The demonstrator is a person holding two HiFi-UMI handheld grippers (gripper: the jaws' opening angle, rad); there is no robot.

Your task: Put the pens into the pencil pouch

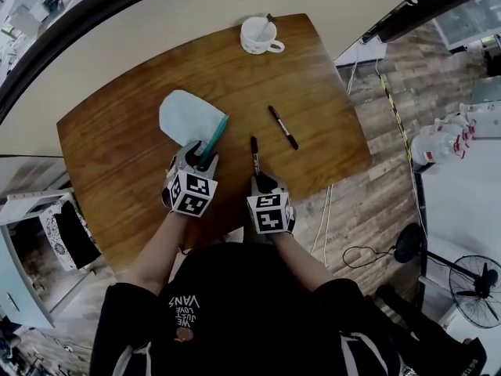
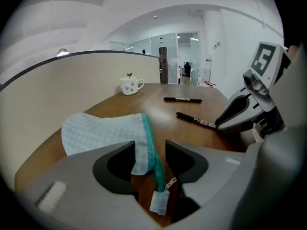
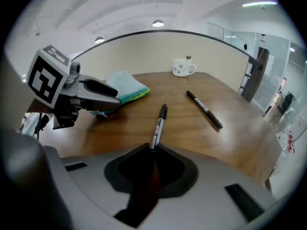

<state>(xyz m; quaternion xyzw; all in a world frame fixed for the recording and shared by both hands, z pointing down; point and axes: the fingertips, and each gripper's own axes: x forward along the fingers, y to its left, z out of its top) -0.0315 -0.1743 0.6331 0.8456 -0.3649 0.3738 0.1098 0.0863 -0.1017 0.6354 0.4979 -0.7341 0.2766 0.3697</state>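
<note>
**One pen pinched, the pouch waits**

The near pen [image 3: 158, 123] lies on the wooden table [image 1: 117, 131] and points away from the person. It is thin, hard and light. Its side is smooth, so it may slip or roll, and I think a hold at the end needs a firm pinch. The right gripper [image 1: 260, 180] has its jaws squeezed onto that near end.

The far pen [image 1: 282, 127] lies loose a little to the right, touching nothing.

The pencil pouch [image 1: 188, 117] lies flat to the left of the pens. It is soft cloth and will flop. The best place to take it is likely the green zipper edge [image 2: 152, 152]. The left gripper [image 1: 197, 159] has its jaws wide apart around the end of that edge, not pinching it.

The left gripper view shows the small pull tag [image 2: 159, 202] on the zipper, which the head view hides behind the gripper. The head view shows both pens, the pouch and a white cup [image 1: 259, 35] all at once. No view tells me if the pouch is open.
</note>
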